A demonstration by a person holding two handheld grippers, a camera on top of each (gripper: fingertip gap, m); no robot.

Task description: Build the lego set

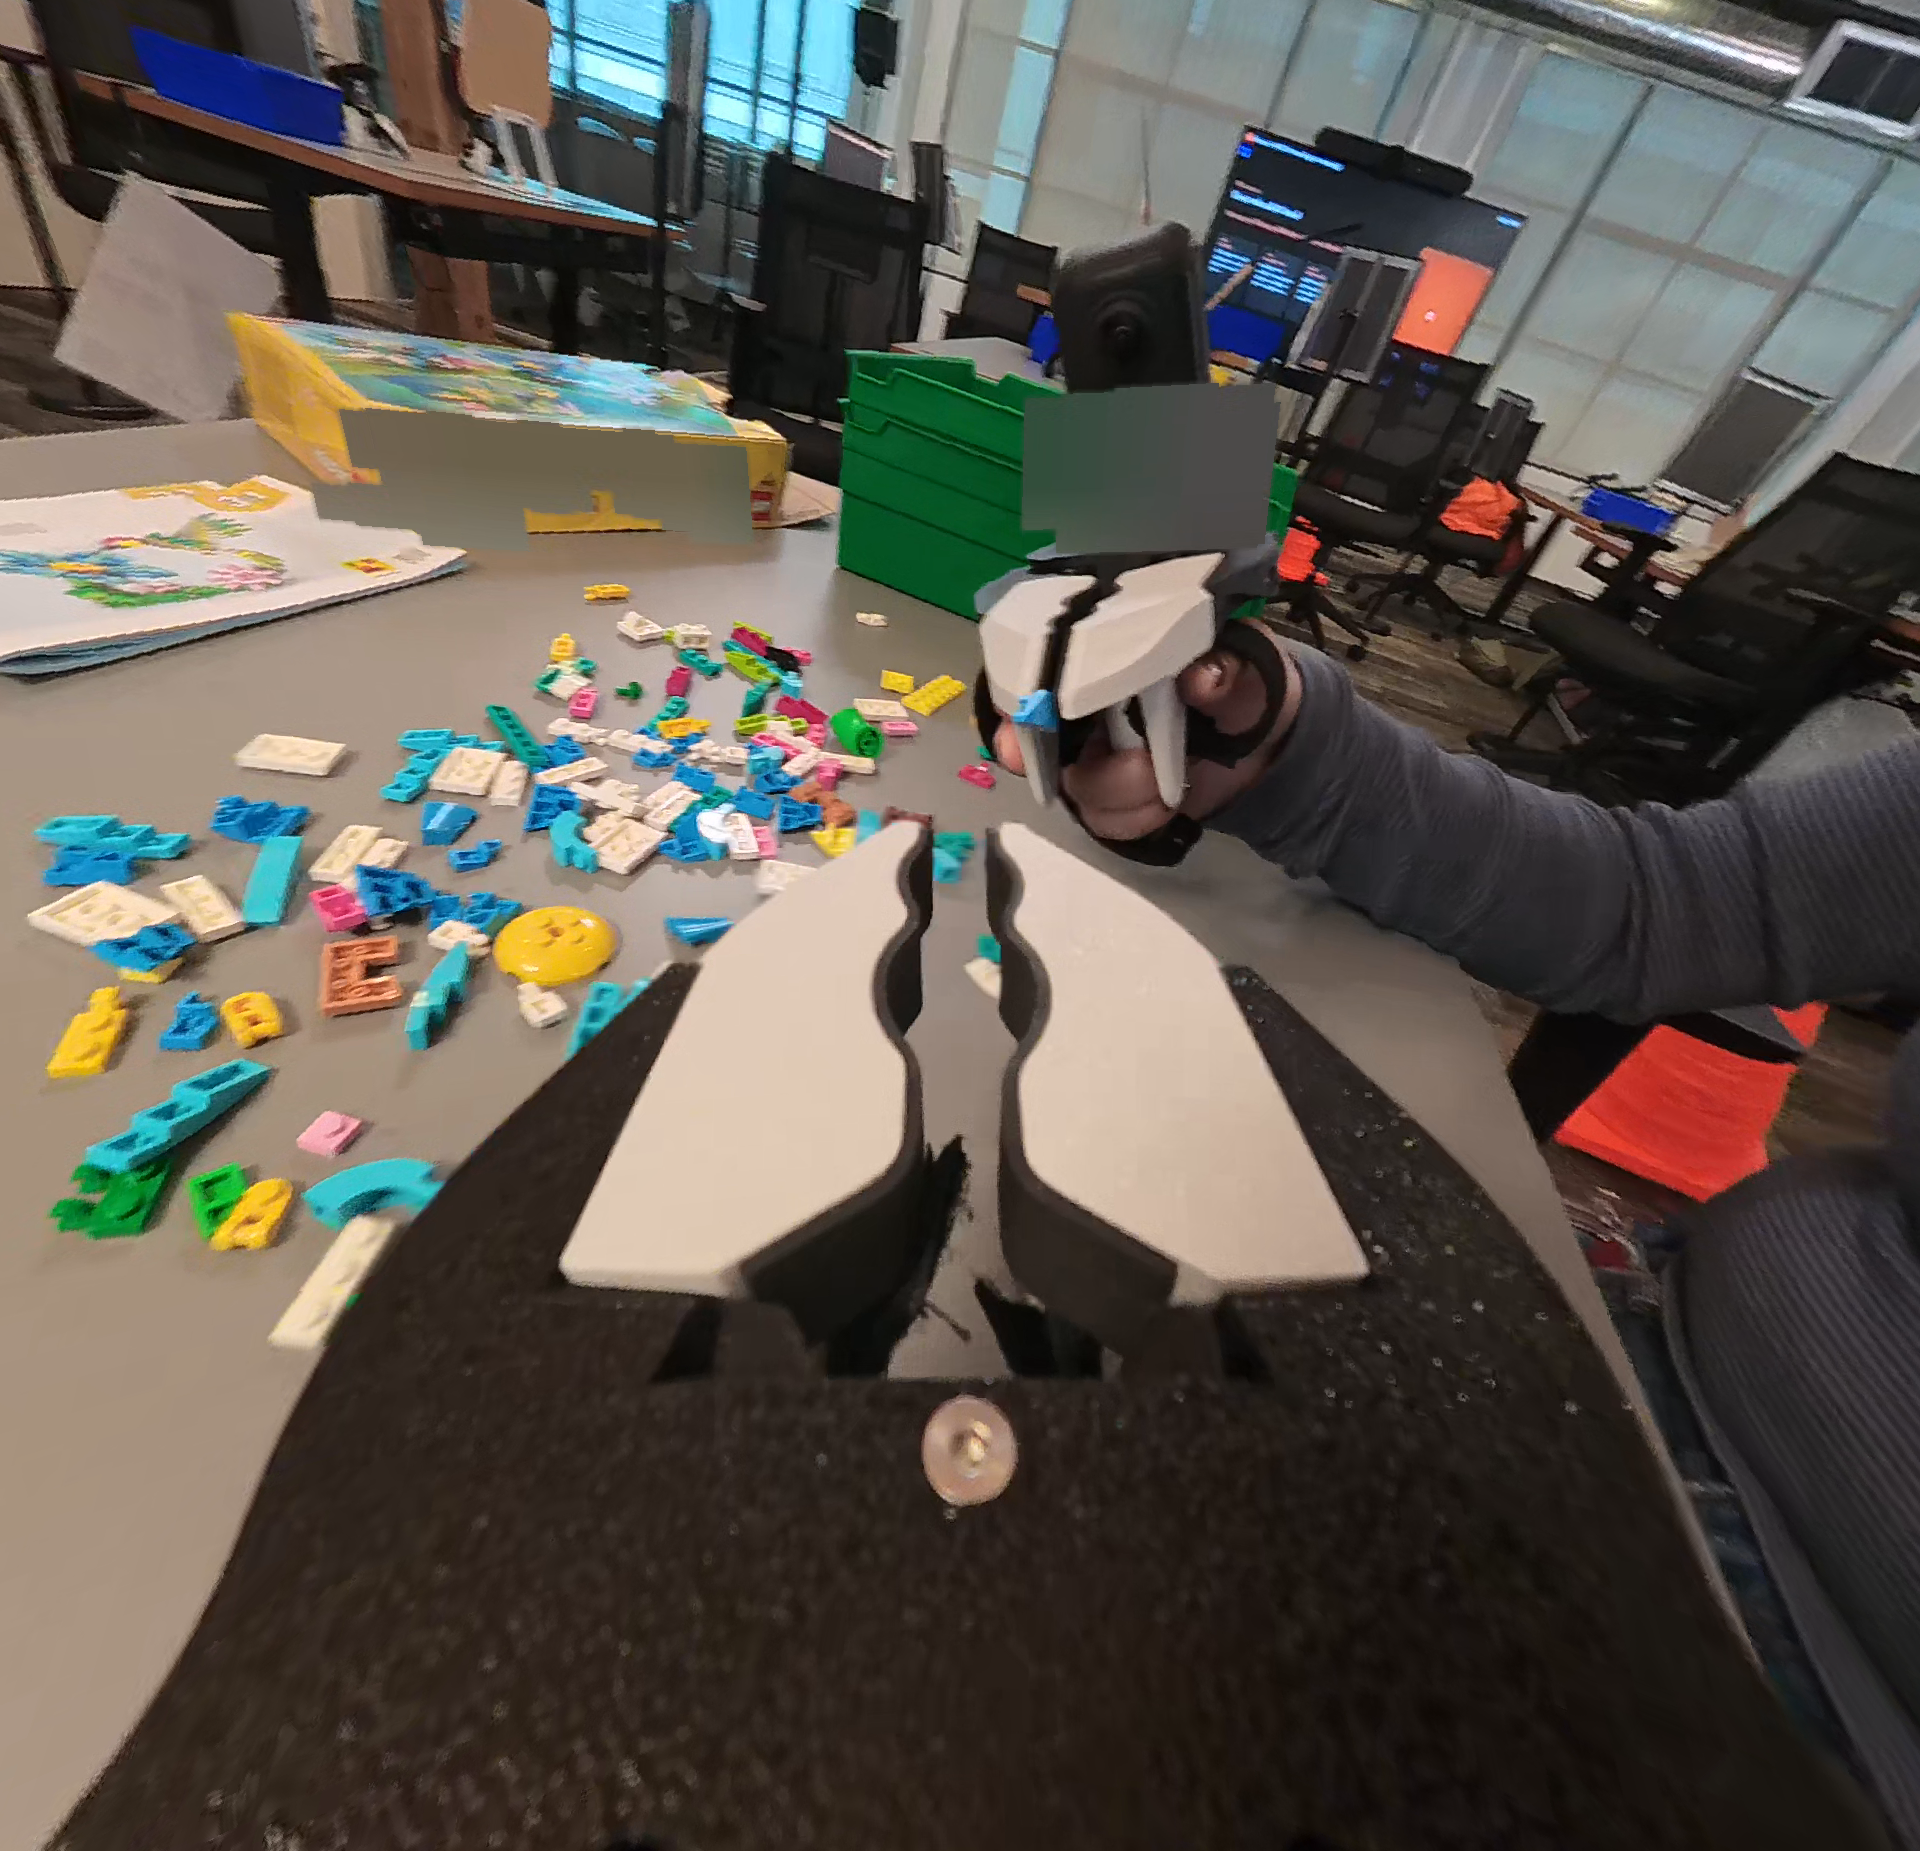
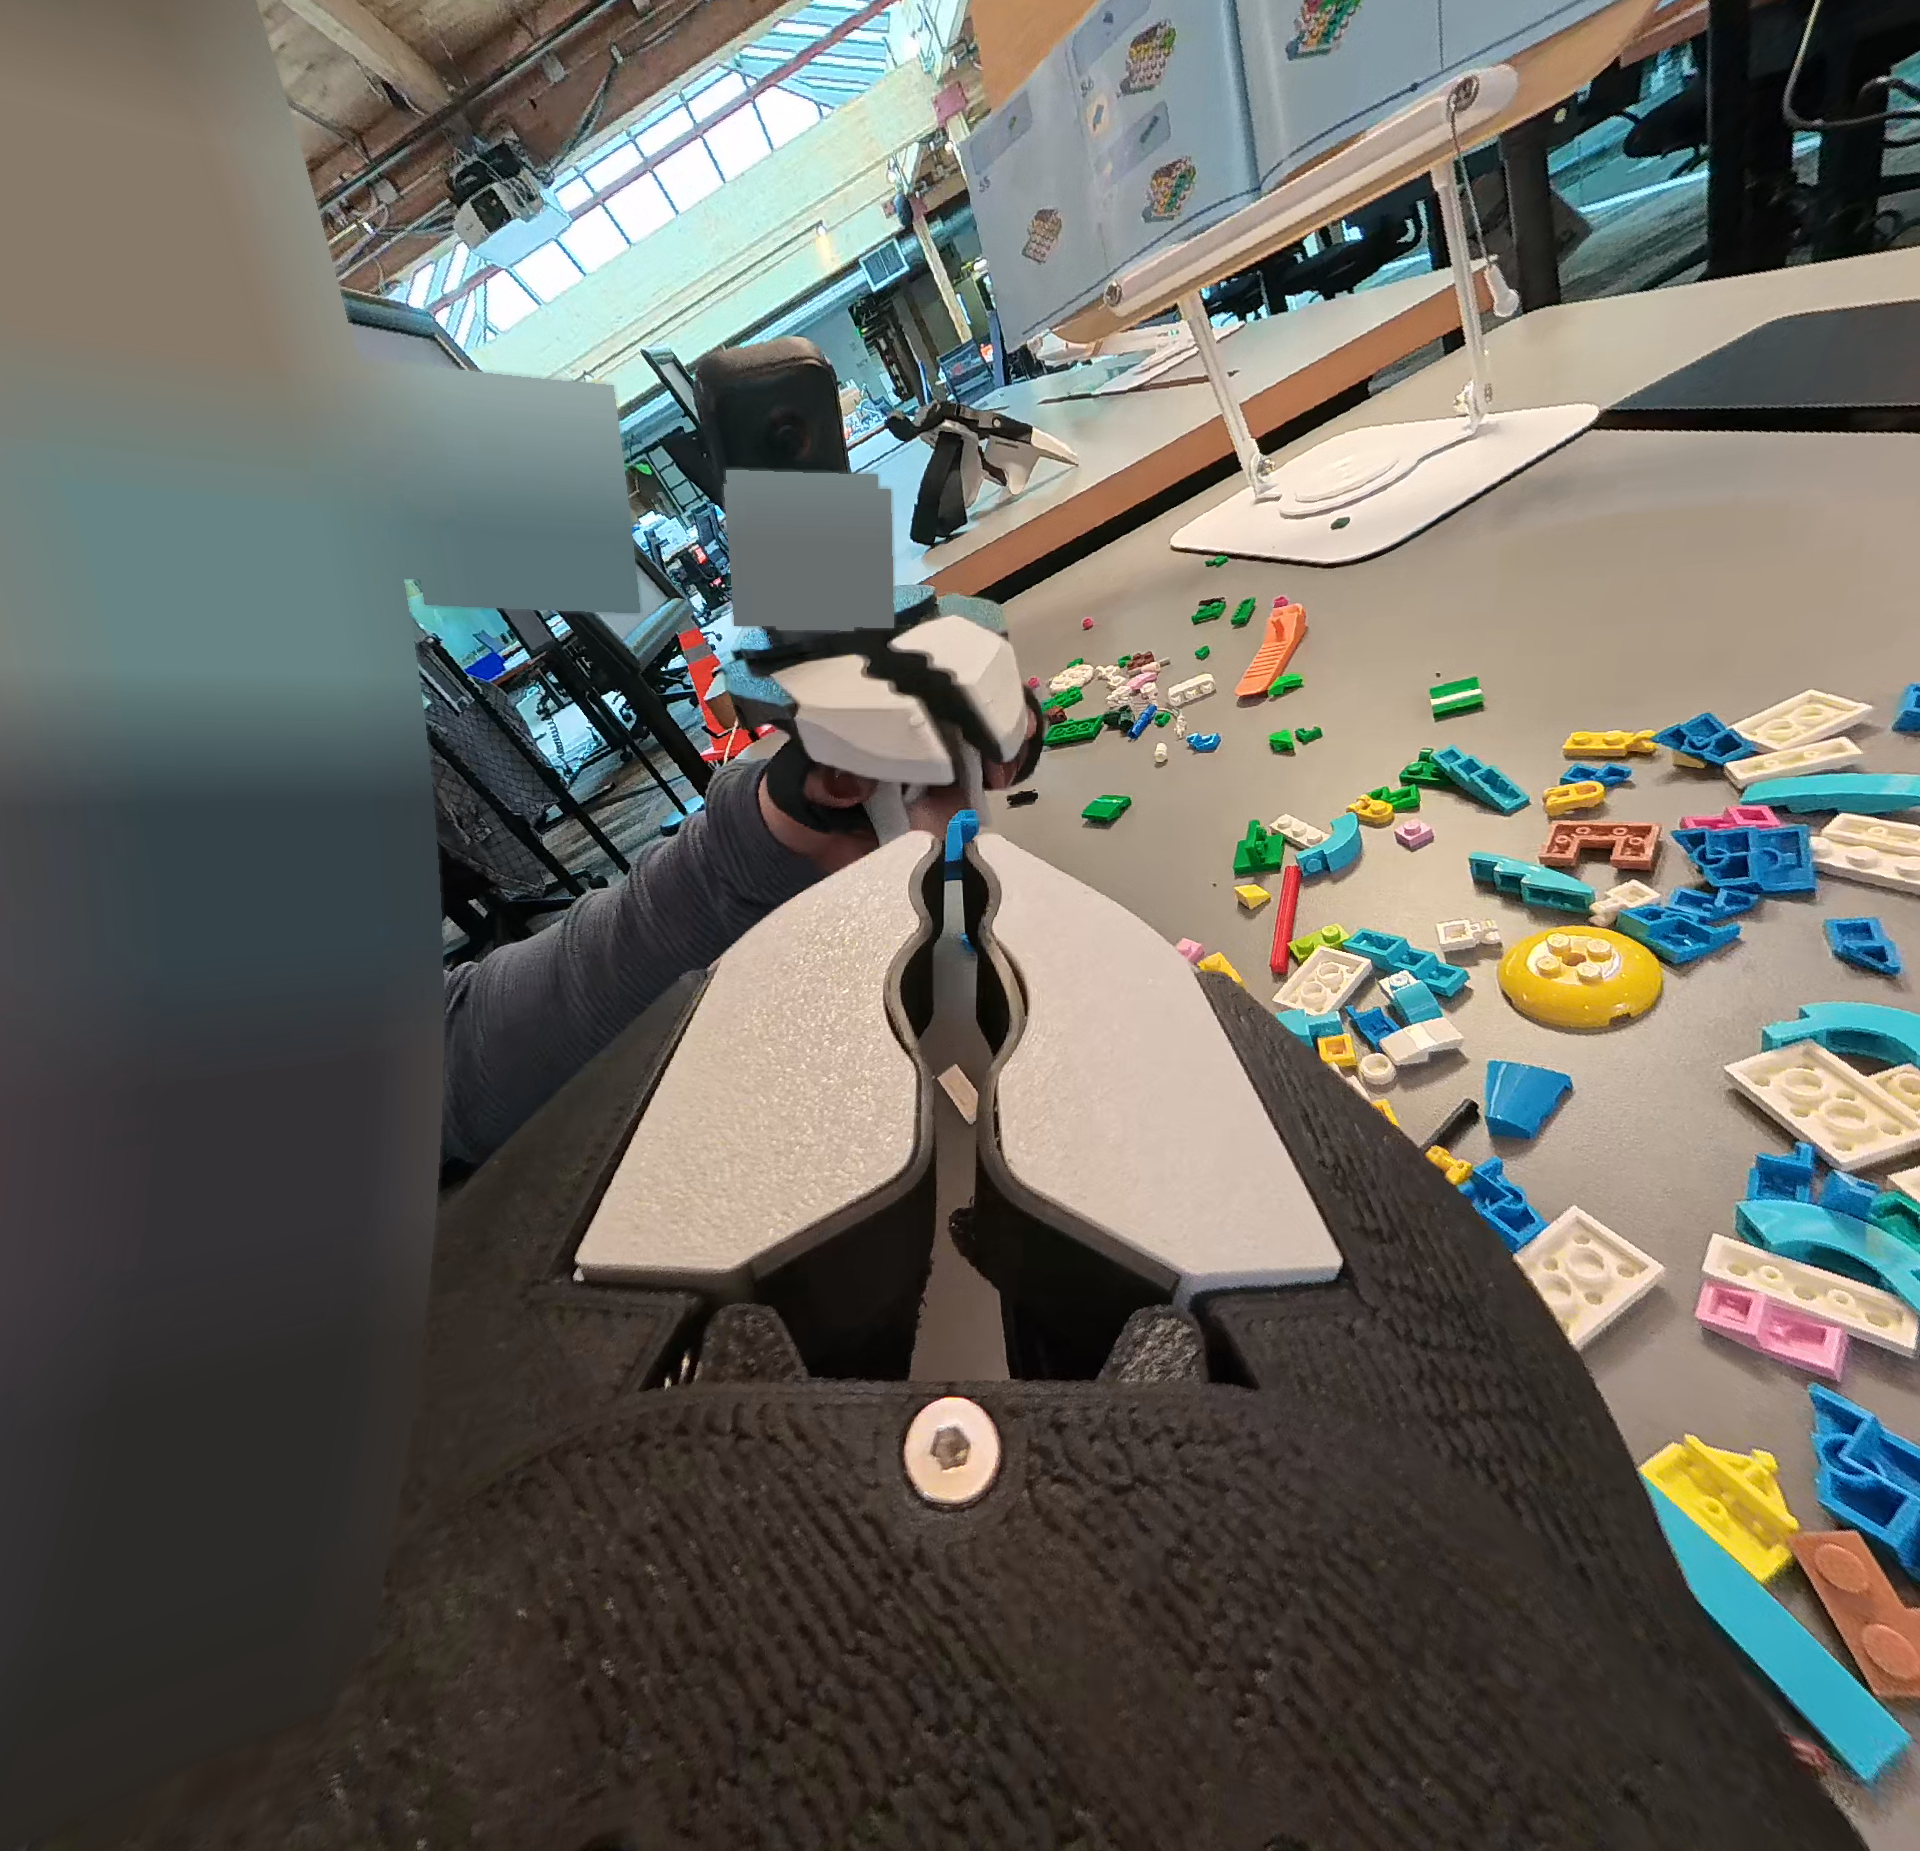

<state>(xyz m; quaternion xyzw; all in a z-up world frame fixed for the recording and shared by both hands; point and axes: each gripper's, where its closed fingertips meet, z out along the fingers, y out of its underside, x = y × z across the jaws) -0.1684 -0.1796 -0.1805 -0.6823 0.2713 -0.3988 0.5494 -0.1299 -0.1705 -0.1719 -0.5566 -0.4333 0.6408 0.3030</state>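
The right gripper (image 2: 961,845) fingers are clenched on a small blue piece (image 2: 958,871), pinched at the very tips with its long axis running along the fingers. The left gripper (image 1: 956,845) has its fingers nearly together and grasping nothing (a thin gap shows between them). From the left fingers, the held piece (image 1: 1034,712) lies at about 1 o'clock, close by. The loose bricks (image 1: 623,793) spread over the desk (image 1: 156,1386) at 10 o'clock, so the left hand is nearer the pile.

The left gripper (image 1: 958,845) is almost closed with nothing in it, and the right gripper (image 2: 961,851) is held up off the table, pinching a small blue piece (image 2: 960,833).
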